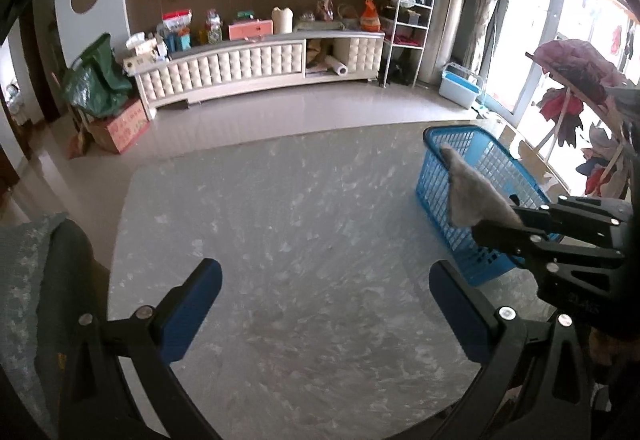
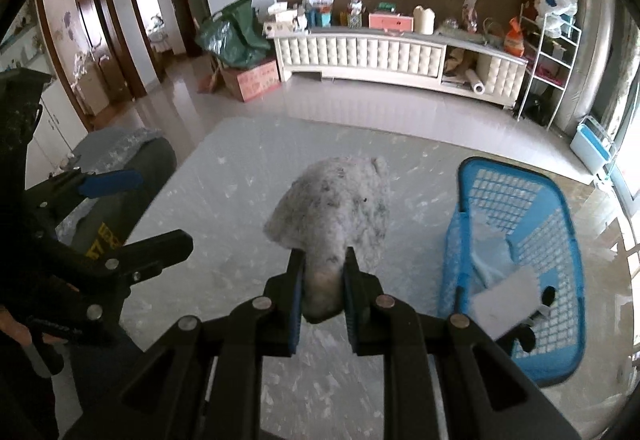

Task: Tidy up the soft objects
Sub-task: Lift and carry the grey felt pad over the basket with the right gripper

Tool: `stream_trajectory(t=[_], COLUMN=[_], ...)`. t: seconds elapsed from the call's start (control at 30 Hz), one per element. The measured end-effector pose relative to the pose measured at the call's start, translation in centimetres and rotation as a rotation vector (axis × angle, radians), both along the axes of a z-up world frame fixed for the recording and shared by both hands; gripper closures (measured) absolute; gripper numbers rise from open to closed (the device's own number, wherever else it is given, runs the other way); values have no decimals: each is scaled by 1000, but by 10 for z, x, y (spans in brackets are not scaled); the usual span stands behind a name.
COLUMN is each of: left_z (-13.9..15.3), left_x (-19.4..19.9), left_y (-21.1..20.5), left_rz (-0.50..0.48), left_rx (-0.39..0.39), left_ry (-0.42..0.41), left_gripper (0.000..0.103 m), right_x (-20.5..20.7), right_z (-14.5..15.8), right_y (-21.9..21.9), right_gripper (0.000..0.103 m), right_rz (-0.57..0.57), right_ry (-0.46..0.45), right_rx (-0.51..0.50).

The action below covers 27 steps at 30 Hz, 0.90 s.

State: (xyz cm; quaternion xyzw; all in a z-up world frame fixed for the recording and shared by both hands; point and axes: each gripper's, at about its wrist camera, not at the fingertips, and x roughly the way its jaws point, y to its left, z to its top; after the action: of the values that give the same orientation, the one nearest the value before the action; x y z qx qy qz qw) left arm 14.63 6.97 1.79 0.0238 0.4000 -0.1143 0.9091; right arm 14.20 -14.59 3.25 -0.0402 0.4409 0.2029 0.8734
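The right gripper (image 2: 322, 282) sits closest to its camera, its fingers (image 2: 297, 292) closed tight on one end of a grey fuzzy cloth (image 2: 336, 200). The pinched end bulges back between the fingers, while the rest fans out ahead of the tips, above the grey marbled surface (image 2: 224, 200). From the left wrist view the cloth (image 1: 468, 196) hangs from the right gripper (image 1: 516, 222) in front of the blue basket (image 1: 448, 136). The basket (image 2: 560, 240) stands on the surface just to the right of the cloth and holds a pale blue cloth (image 2: 490, 252) and a white piece (image 2: 506, 298). The left gripper (image 1: 324, 304) has its fingers (image 1: 192, 304) spread wide, holding nothing, over bare surface (image 1: 300, 200).
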Motion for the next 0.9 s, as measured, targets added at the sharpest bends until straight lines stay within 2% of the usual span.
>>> stream_trajectory(t=[0.33,0.9], left_z=[19,20], left_x=[-14,24], left_y=[-51,-115], left_rz=[-49,-151], left_rx=[23,66], left_ry=[-35,-38], left_gripper=[0,0], right_x=[-15,-8], right_z=[17,17], right_y=[-35,-84], right_gripper=[86,86], right_rz=[-38,-122], right_ry=[-54,-68], right_rx=[17,29])
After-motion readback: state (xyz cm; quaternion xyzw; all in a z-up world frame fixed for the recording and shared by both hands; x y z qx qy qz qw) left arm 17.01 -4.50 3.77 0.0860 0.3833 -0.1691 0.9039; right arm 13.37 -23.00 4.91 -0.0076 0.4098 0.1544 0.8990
